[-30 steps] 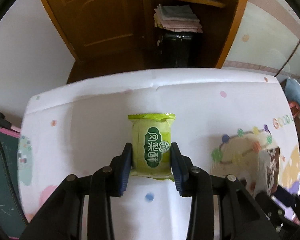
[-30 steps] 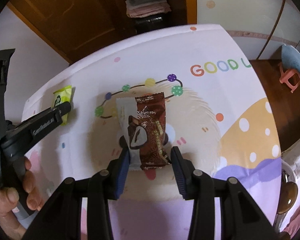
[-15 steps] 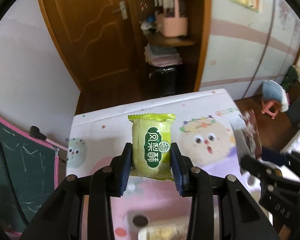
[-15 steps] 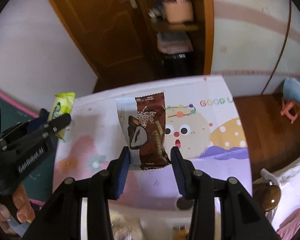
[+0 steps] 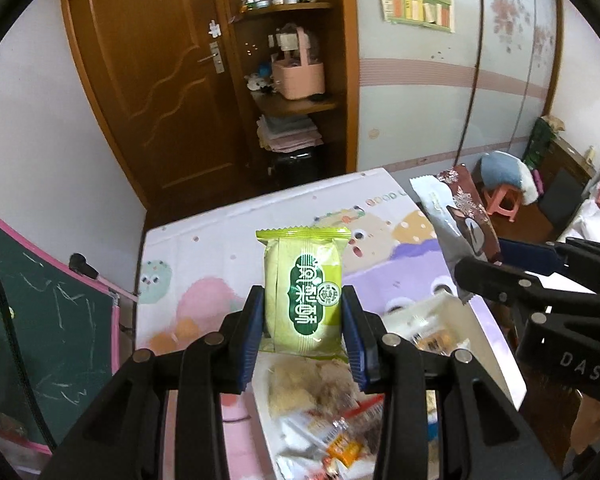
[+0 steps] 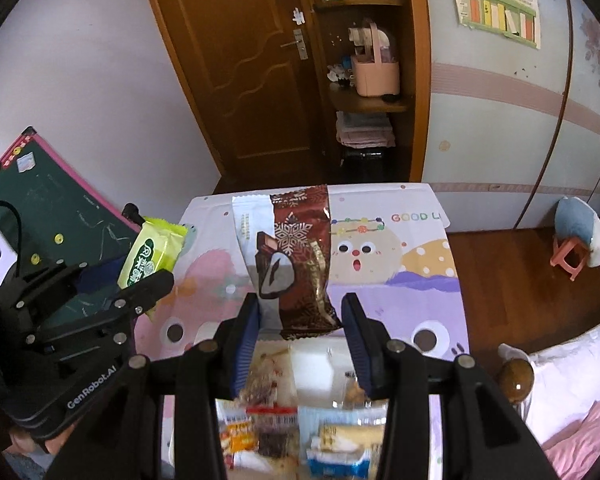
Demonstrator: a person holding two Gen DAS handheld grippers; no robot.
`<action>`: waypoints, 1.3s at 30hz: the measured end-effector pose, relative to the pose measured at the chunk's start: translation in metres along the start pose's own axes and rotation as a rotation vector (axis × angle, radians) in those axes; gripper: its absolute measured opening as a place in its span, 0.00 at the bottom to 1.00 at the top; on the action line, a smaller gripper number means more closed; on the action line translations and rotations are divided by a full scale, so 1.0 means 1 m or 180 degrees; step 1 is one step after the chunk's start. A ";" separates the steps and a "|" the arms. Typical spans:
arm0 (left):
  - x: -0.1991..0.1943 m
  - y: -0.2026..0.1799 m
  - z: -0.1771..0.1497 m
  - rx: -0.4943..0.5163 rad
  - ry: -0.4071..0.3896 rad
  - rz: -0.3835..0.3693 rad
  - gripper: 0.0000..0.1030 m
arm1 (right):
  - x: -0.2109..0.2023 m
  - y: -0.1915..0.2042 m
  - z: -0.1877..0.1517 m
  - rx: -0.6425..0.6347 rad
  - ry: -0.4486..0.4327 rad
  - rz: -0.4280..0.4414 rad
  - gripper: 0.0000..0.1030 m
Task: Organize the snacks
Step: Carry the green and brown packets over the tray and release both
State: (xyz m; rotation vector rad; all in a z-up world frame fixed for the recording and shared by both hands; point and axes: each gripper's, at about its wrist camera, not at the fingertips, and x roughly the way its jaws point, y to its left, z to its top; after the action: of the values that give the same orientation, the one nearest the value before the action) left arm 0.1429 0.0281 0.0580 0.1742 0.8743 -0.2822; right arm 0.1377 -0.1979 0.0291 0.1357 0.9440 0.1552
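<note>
One green foil snack packet with dark green lettering [image 5: 305,295] stands upright, clamped between the blue pads of the left gripper [image 5: 304,334] and held in the air above the near part of the table. One brown and silver snack wrapper printed with a snowflake [image 6: 292,264] is likewise pinched at its lower end between the blue pads of the right gripper [image 6: 300,330], its top leaning a little to the left. In the left wrist view the brown and silver wrapper [image 5: 458,216] shows to the right of the green packet, well apart from it; in the right wrist view the green packet [image 6: 153,254] shows at the left, tilted.

Below both grippers, at the near edge, lies a heap of mixed snack packets [image 6: 300,420]; it is blurred, so the count is uncertain, though perhaps half a dozen wrappers in white, red, orange and blue can be made out. They rest on one table covered by a pastel cartoon cloth [image 6: 416,264] with round-eyed faces and the letters "GOOD L".

Left of the table leans one green chalkboard with a pink frame [image 5: 40,320]. Far behind stands one brown wooden door [image 6: 236,64], and right of it an open wooden shelf [image 6: 368,100] carrying one pink basket [image 6: 376,72] and folded cloths. One small pink stool [image 6: 570,258] stands on the floor at the right.
</note>
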 end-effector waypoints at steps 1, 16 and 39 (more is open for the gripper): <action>0.000 -0.003 -0.006 0.0008 0.0009 -0.0037 0.35 | -0.004 -0.001 -0.007 0.0010 -0.0009 0.0030 0.41; 0.057 -0.021 -0.117 -0.0303 0.0364 -0.0083 0.53 | 0.014 0.014 -0.109 -0.0238 0.0082 -0.0185 0.41; 0.043 -0.024 -0.151 -0.0234 0.0262 0.0316 0.98 | 0.022 0.004 -0.157 0.0024 0.0116 -0.0349 0.41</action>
State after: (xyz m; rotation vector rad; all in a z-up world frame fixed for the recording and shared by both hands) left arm 0.0517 0.0376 -0.0713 0.1610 0.9531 -0.1509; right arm 0.0224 -0.1821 -0.0783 0.0879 0.9859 0.0531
